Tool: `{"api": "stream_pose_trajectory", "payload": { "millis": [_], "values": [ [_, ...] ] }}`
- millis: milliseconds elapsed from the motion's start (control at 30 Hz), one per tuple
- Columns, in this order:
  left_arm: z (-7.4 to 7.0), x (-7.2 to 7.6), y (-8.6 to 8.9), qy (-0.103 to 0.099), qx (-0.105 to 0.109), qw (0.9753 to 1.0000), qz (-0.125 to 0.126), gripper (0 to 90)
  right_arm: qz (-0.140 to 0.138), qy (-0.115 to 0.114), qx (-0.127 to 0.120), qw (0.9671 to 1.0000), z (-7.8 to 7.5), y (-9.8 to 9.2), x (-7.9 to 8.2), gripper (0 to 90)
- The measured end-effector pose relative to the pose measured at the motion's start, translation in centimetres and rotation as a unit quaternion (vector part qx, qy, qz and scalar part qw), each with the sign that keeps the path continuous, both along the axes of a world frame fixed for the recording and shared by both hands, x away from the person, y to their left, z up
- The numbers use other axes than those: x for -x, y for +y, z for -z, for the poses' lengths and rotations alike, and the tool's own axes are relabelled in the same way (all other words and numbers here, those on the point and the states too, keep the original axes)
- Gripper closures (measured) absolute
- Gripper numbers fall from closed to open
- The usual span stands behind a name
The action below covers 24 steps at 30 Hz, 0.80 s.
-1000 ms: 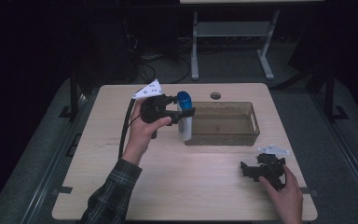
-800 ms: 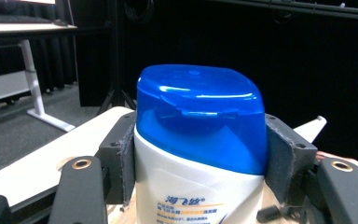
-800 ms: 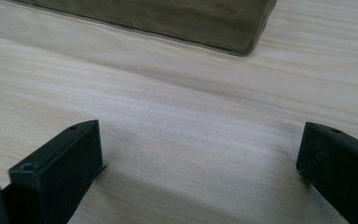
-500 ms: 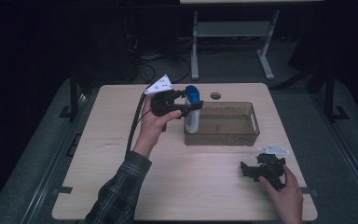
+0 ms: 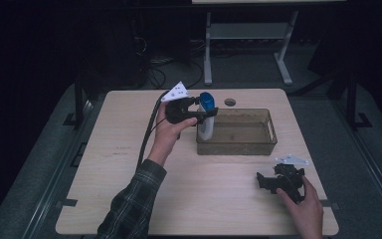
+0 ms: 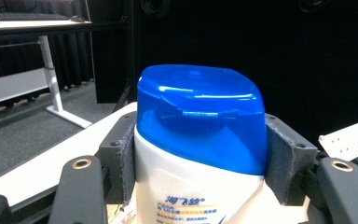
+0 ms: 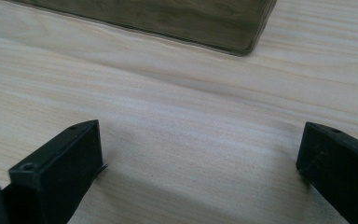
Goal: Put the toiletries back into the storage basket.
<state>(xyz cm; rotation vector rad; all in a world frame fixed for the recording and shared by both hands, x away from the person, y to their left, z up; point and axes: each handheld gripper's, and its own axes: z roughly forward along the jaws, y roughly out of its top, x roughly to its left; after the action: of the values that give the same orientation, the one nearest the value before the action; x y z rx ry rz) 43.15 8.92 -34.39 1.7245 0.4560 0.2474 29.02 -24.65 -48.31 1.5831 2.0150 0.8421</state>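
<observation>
Near the desk's (image 5: pixel 129 199) far edge, the left gripper (image 5: pixel 206 115) clamps a white plastic bottle (image 5: pixel 205 128) with glossy blue cap at the translucent rectangular bin's (image 5: pixel 268 130) left end. Right gripper (image 5: pixel 266 180) rests near the right corner, jaws spread wide, holding nothing.

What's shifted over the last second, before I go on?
The left gripper, shut on the bottle, carried it rightward toward the bin, where it now hangs over the left end. The bin and the right gripper, jaws open low over the table, stayed put.
</observation>
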Motion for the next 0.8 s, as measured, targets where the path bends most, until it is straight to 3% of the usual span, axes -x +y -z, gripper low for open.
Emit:
{"api": "stream_pose_trajectory", "payload": {
  "millis": [800],
  "values": [
    [3.6,-0.4,0.3,0.029,-0.012,0.9995,-0.003,36.5,0.000,0.000,0.000,1.0000,0.0,0.0,0.0,0.0]
  ]
}}
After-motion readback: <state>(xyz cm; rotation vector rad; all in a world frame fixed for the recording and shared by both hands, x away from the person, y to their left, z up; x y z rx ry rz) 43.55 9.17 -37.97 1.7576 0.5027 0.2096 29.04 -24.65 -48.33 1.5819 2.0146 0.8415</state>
